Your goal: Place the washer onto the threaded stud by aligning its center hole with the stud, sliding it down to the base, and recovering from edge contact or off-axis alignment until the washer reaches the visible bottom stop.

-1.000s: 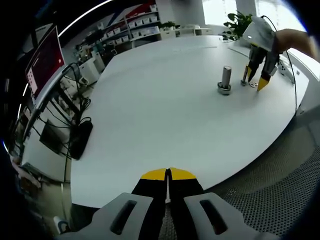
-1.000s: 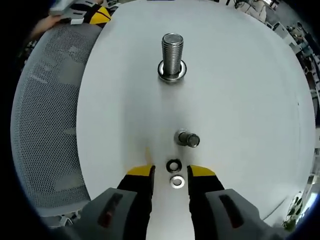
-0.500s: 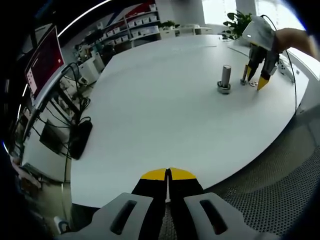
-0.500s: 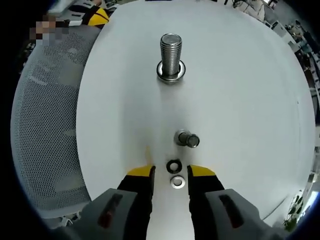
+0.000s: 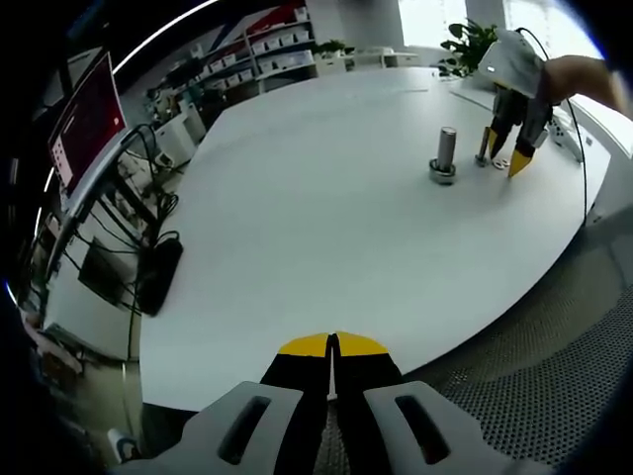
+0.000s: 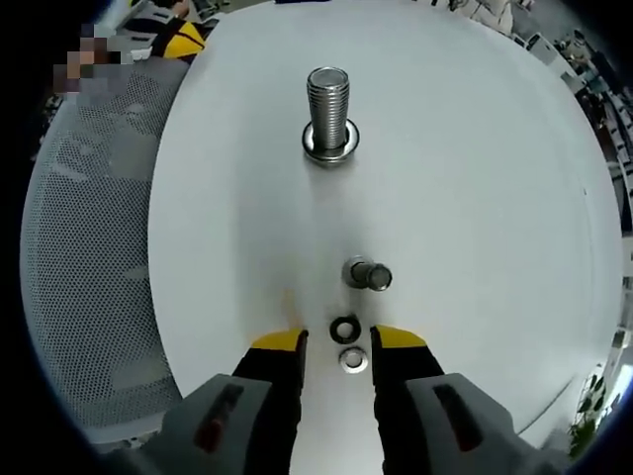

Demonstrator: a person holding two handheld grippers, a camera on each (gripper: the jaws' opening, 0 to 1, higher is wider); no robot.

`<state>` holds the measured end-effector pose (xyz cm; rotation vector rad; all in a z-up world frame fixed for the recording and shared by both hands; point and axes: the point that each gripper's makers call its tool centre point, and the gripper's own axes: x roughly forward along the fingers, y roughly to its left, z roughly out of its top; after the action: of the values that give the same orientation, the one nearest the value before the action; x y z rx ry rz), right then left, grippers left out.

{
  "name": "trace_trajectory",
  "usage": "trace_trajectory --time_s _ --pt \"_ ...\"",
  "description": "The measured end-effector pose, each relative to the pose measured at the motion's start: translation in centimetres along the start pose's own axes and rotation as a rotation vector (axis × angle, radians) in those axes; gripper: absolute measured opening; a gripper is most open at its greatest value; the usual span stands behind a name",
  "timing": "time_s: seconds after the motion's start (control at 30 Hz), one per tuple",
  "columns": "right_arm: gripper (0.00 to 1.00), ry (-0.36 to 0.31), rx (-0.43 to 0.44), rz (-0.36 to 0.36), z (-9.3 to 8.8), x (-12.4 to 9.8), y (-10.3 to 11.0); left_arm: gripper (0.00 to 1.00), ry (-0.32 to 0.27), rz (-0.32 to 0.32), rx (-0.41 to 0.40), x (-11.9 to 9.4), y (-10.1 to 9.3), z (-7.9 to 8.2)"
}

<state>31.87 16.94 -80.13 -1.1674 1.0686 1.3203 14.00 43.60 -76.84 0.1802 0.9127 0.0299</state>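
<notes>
In the right gripper view a threaded stud (image 6: 327, 111) stands upright on its round base on the white table (image 6: 475, 198). Closer lie a small bolt (image 6: 367, 274), a dark washer (image 6: 344, 328) and a bright washer (image 6: 352, 360). My right gripper (image 6: 337, 346) is open, its yellow-tipped jaws on either side of the two washers. In the left gripper view my left gripper (image 5: 333, 347) is shut at the table's near edge, holding nothing. Far across the table stand the stud (image 5: 445, 156) and the right gripper (image 5: 507, 157) with a hand on it.
A grey mesh chair (image 6: 89, 257) borders the table on the left of the right gripper view, and mesh (image 5: 554, 376) also lies beside my left gripper. A red screen (image 5: 89, 119), cables and shelving stand beyond the table's far side. A plant (image 5: 470, 45) is at the back.
The right gripper view has shifted slightly, so the stud sits a little higher and further left in it. The washers stay between the jaws. The left gripper has not moved.
</notes>
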Motion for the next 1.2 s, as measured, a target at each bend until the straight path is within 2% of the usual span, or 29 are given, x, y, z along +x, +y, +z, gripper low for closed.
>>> trace_trajectory --time_s 0.2,0.47,0.57,0.73,0.93,1.2 --pt "0.29 0.003 0.005 -0.001 0.04 0.01 0.0 0.0 -0.004 0.001 -0.002 0.0 0.01 0.05" --pt "0.29 0.065 0.003 -0.011 0.12 0.09 0.15 0.0 -0.008 0.003 -0.002 -0.07 0.02 0.12" --pt "0.29 0.07 0.005 -0.013 0.03 -0.11 0.28 0.0 -0.01 0.007 0.0 -0.09 0.09 0.15" --pt "0.29 0.036 0.018 -0.013 -0.05 -0.38 0.49 0.0 -0.014 0.007 -0.002 -0.1 0.14 0.2" --pt "0.28 -0.049 0.026 -0.003 -0.2 -0.15 0.07 0.0 -0.02 0.009 -0.003 -0.11 0.21 0.26" --pt "0.27 -0.056 0.053 -0.002 -0.09 -0.15 0.06 0.0 -0.021 0.012 -0.002 -0.12 0.24 0.29"
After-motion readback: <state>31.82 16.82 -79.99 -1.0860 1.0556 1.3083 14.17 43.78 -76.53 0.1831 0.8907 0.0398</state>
